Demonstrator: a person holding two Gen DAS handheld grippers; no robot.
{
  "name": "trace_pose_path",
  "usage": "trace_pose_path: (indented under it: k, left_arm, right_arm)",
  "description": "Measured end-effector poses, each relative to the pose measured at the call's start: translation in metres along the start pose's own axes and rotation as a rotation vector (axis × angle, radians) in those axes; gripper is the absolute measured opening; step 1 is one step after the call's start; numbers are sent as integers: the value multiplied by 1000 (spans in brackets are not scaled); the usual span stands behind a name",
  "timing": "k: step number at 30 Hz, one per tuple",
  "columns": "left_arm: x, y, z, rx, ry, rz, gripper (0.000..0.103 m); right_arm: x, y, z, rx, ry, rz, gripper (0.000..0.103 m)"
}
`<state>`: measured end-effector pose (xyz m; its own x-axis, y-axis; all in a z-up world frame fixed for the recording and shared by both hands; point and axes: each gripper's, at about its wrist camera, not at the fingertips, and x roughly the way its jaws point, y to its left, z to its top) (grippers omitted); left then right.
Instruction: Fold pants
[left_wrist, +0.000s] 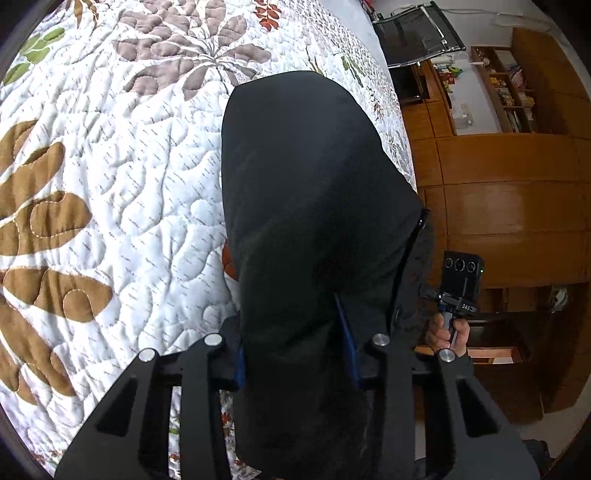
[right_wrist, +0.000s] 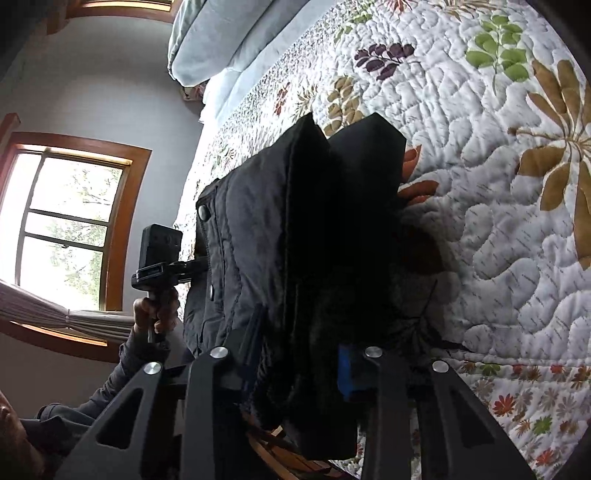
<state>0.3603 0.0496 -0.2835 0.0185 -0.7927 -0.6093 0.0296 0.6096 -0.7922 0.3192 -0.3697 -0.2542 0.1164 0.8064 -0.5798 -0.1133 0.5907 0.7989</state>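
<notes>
A pair of black pants is lying in a folded bundle on a bed, close to its edge, on a white quilt stitched with brown, mauve and green leaves. The near end of the pants is lifting off the quilt and running back between the fingers of both grippers, while the far end is resting on the bed.

In the left wrist view, the left gripper is pinching the dark cloth; its jaws are standing partly closed, with the blue-edged pads pressing against the fabric on both sides. To its right, a hand is gripping the handle of the right gripper, whose camera block is facing back toward the lens. Beyond the bed edge, a wooden cabinet and bookshelves are showing.

In the right wrist view, the right gripper is likewise clamping the pants, jaws narrowed onto several layers of cloth, a blue pad bearing against the right side. A snap button is showing on the greyer panel at the left. A sleeved hand is holding the left gripper's handle there. Behind it, a wood-framed window is glowing, and pale blue bedding is lying at the head of the bed.
</notes>
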Motion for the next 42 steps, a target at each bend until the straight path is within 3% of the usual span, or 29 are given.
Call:
trace_pose_path:
  k: [12, 18, 34, 42]
  left_arm:
    - [-17, -7, 3, 4, -20, 10, 31]
    - [-47, 0, 13, -2, -60, 42, 30]
    - [-145, 63, 80, -73, -172, 166, 30]
    - [-157, 94, 93, -78, -176, 123, 30]
  right_arm:
    - [10, 15, 8, -17, 0, 10, 30]
    - [34, 27, 26, -49, 20, 29, 30]
    - [140, 69, 120, -118, 98, 57, 30]
    - [149, 62, 136, -121, 123, 48, 30]
